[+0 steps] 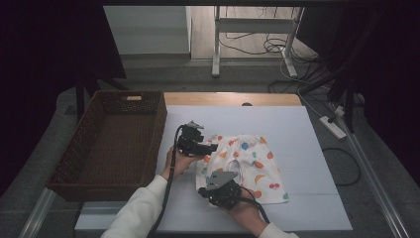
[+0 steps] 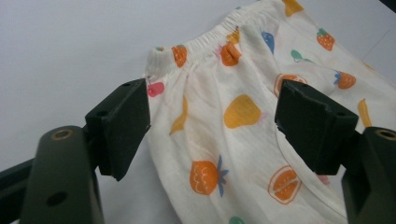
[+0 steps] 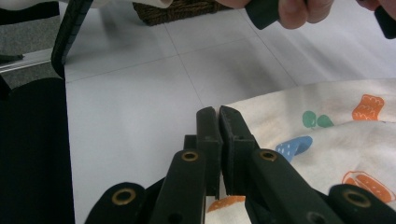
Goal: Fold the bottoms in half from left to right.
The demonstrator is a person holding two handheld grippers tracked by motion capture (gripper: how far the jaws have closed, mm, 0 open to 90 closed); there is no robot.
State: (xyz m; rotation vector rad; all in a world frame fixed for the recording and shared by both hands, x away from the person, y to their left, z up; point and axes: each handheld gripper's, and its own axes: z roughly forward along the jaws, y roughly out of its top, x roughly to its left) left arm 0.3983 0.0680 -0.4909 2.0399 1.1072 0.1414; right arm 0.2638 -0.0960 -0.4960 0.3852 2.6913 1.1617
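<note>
white table point(image 1: 307, 148) | fruit-print shorts point(image 1: 252, 163) lying flat | left tool point(image 2: 212, 126) open | right tool point(image 3: 218, 116) pinching shorts

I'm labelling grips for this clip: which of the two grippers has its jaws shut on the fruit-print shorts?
The right gripper: its jaws are pressed together with the shorts pinched at their base. The left gripper stands wide open over the waistband end.
</note>
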